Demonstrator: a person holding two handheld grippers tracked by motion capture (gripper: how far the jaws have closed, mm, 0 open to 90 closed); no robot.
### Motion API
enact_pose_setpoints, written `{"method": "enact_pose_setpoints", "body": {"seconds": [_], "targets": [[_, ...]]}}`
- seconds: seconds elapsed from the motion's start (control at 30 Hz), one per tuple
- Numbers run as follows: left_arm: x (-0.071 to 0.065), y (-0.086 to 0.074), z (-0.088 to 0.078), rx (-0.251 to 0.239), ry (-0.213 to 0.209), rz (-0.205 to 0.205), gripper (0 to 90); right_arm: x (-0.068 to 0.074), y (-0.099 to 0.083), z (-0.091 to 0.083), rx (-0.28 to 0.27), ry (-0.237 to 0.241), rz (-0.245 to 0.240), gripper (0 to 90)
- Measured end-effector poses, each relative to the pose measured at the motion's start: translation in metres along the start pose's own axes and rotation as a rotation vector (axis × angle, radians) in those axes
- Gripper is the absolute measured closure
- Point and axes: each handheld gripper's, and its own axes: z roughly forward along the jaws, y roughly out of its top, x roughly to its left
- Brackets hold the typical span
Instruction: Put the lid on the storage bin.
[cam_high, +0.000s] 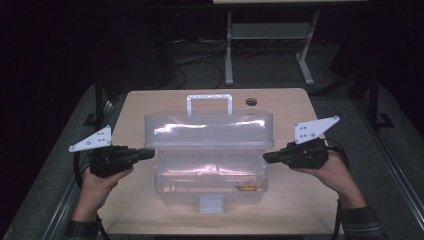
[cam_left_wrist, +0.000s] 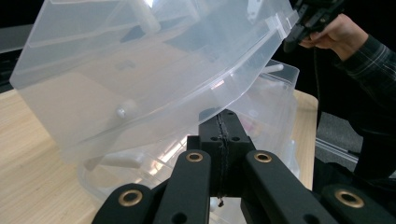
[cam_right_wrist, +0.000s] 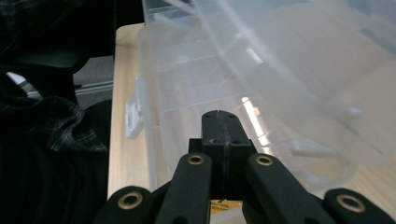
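Work in hand: a clear plastic tool box (cam_high: 210, 170) with its hinged lid (cam_high: 209, 129) raised; both grippers are at the lid's two ends, so by my reading the lid is being swung, though which way I cannot tell.
Box position: mid-table on the wooden table (cam_high: 295, 200), long axis running left to right across the high view, front latch (cam_high: 210, 204) toward the person, carry handle (cam_high: 209, 104) on the far side.
Left gripper (cam_high: 148, 154): jaws pressed together with nothing between them; its tip points inward at the lid's left end, touching or just beside it.
Right gripper (cam_high: 267, 157): jaws likewise closed and empty, tip at the lid's right end — mirror of the other.
Key relation: the lid lies inward of both tips and slightly above them, tilted back over the tray; each hand is equally near its own end, so the move turns on both pushing evenly along the box's long axis.
Left gripper view: the lid (cam_left_wrist: 140, 70) slopes overhead, above the closed jaws.
Hard to make out: actual contact at either tip — the translucent plastic blurs edges; the contents are dim, apart from a small yellowish item (cam_high: 246, 188) near the tray's right front.
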Motion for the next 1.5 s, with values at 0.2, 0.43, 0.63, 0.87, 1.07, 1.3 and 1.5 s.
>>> {"method": "enact_pose_setpoints", "body": {"seconds": [0.2, 0.43, 0.63, 0.87, 1.07, 1.3, 1.5], "targets": [[-0.002, -0.005, -0.001, 0.007, -0.005, 0.004, 89.6, -0.002, -0.009, -0.006, -0.044, -0.010, 0.055, 90.0], [-0.006, -0.011, 0.000, 0.007, -0.006, 0.006, 89.7, -0.002, -0.022, -0.011, -0.100, -0.050, 0.097, 90.0], [-0.008, -0.014, 0.000, 0.019, -0.006, 0.011, 89.6, 0.002, -0.030, -0.011, -0.133, -0.060, 0.114, 90.0], [-0.011, -0.018, 0.000, 0.031, -0.007, 0.016, 88.8, 0.007, -0.036, -0.010, -0.148, -0.070, 0.125, 89.9], [-0.014, -0.022, -0.001, 0.038, -0.003, 0.016, 88.2, 0.011, -0.039, -0.010, -0.144, -0.084, 0.121, 89.9], [-0.017, -0.027, -0.005, 0.038, 0.004, 0.023, 87.9, 0.016, -0.042, -0.012, -0.142, -0.099, 0.123, 89.8], [-0.019, -0.034, -0.004, 0.055, 0.001, 0.018, 87.4, 0.020, -0.047, -0.011, -0.136, -0.098, 0.128, 89.8]]}}
